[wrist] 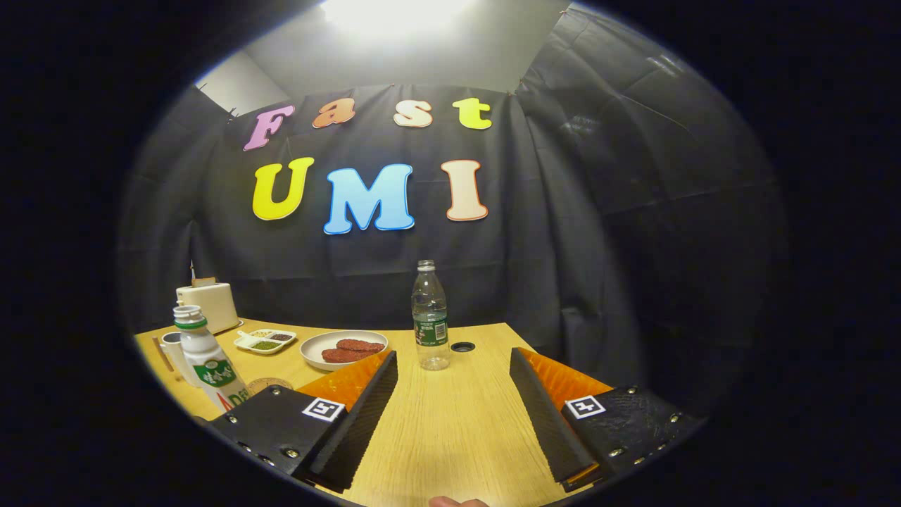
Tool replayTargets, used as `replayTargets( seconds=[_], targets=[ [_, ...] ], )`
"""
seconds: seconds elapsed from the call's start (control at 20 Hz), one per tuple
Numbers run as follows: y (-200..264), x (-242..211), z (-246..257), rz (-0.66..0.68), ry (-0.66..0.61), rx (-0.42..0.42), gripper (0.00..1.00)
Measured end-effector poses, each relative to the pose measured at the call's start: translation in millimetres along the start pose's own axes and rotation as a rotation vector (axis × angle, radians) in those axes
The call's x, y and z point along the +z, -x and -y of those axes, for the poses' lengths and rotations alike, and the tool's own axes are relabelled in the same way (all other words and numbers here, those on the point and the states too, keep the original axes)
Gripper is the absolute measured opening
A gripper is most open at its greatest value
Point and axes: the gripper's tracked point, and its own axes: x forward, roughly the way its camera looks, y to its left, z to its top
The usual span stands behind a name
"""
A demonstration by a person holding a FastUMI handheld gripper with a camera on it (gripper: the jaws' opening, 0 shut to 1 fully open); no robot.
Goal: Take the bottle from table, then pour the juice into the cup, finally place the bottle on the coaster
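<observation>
Gripper view: clear bottle (431,317) stands just beyond the hand-held gripper (454,366), its fingers spread wide.

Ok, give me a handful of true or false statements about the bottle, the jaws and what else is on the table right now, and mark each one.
1. The gripper is open, with nothing between its jaws. True.
2. The clear bottle lies on its side. False: it stands upright on the table, just ahead of the jaws.
3. The clear bottle has no cap on. True, as far as the view shows.
4. The plate holds a sandwich. False: two brown patties lie on it.
5. The white bottle with the green label stands beside the clear bottle, touching it. False: it stands well apart, past the left finger, near a cup.
</observation>
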Motion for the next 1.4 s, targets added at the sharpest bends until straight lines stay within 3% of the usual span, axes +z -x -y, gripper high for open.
replayTargets(
  seconds=[0.35,0.8,1.4],
  targets=[
    [58,34,-64,0.028,0.049,0.104,0.98],
    [87,9,-125,0.014,-0.011,0.191,0.98],
    [61,-50,-196,-0.092,-0.017,0.214,0.99]
  ],
)
